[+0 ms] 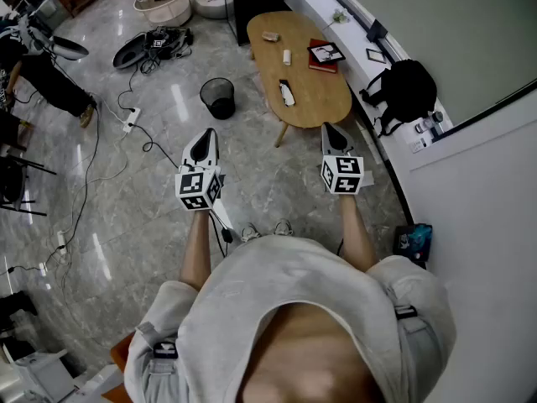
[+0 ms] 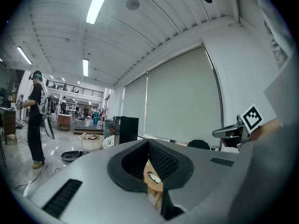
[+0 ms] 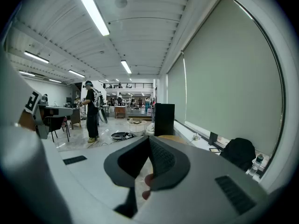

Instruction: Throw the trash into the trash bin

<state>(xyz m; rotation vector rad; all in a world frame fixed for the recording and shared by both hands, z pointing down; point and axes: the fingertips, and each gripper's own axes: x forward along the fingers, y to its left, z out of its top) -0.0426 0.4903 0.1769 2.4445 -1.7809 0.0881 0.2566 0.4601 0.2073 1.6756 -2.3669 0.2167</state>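
A black mesh trash bin (image 1: 219, 97) stands on the floor left of an oval wooden table (image 1: 315, 95). On the table lie small bits of trash: a white-and-black piece (image 1: 286, 92), a white piece (image 1: 286, 57) and another (image 1: 270, 36). I hold both grippers level in front of me, short of the table. My left gripper (image 1: 203, 138) points toward the bin, jaws together, nothing in them. My right gripper (image 1: 334, 131) hovers over the table's near edge, shut and empty. In the left gripper view its jaws (image 2: 149, 153) meet, with the table top (image 2: 154, 188) showing below them. The right gripper (image 3: 148, 148) looks the same.
A red book with a framed picture (image 1: 324, 54) lies on the table. A black backpack (image 1: 407, 91) sits on the sill at right. Cables (image 1: 126, 124), dark gear (image 1: 155, 44) and a white tub (image 1: 164, 0) lie on the floor. A person (image 1: 42, 74) stands at far left.
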